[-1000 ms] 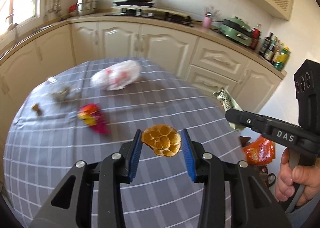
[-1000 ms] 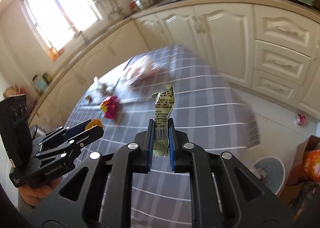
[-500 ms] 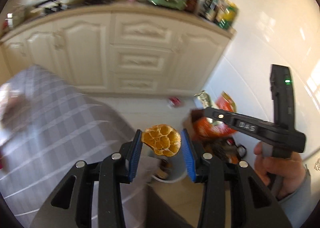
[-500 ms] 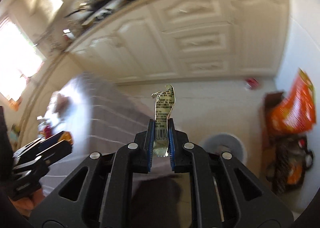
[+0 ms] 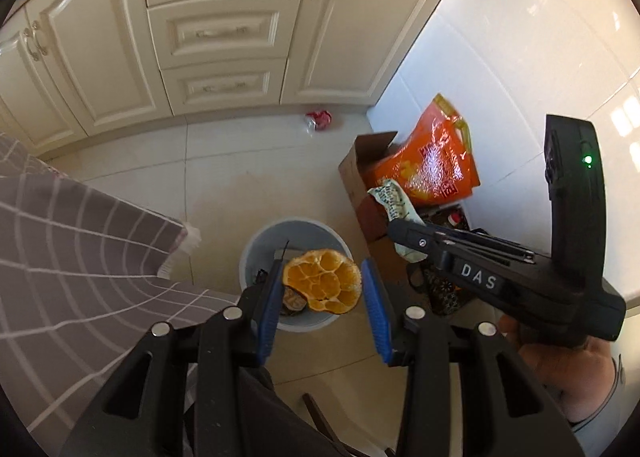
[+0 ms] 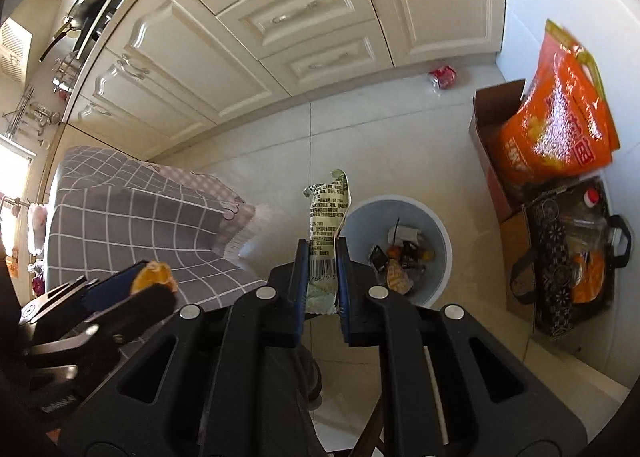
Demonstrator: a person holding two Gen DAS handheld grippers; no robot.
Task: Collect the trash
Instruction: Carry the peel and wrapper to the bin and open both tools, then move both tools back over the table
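Orange and ragged, a flattened orange peel (image 5: 322,281) is sitting between the blue pads (image 5: 267,311) of the left gripper (image 5: 320,297), which is gripping it across a fairly wide gap; the peel is touching both pads at its edges and is hanging directly above the pale blue trash bin (image 5: 256,247) standing on the tiled floor (image 5: 224,161). The right gripper (image 6: 322,275) is clamping a crumpled green-and-white wrapper (image 6: 326,223) in a narrow pinch, the printed strip sticking upright out of the pads with its barcode end held between them, and it is hovering just left of the bin (image 6: 440,233) in the right wrist view. The bin is already holding scraps, among them dark wrappers and something orange. From the left wrist view the right gripper (image 5: 394,229) is reaching in from the right with the wrapper (image 5: 392,201) poking past its tip, over the area beside the bin. A grey checked tablecloth (image 5: 80,241) is draping off the table at the left, near the bin. Against the white wall, an orange plastic bag (image 5: 432,161) is sitting in an open cardboard box (image 5: 360,173), and a dark patterned bag (image 6: 560,257) is lying beside it. A small red crushed item (image 5: 318,120) is resting on the floor by the cream cabinets (image 5: 216,33).
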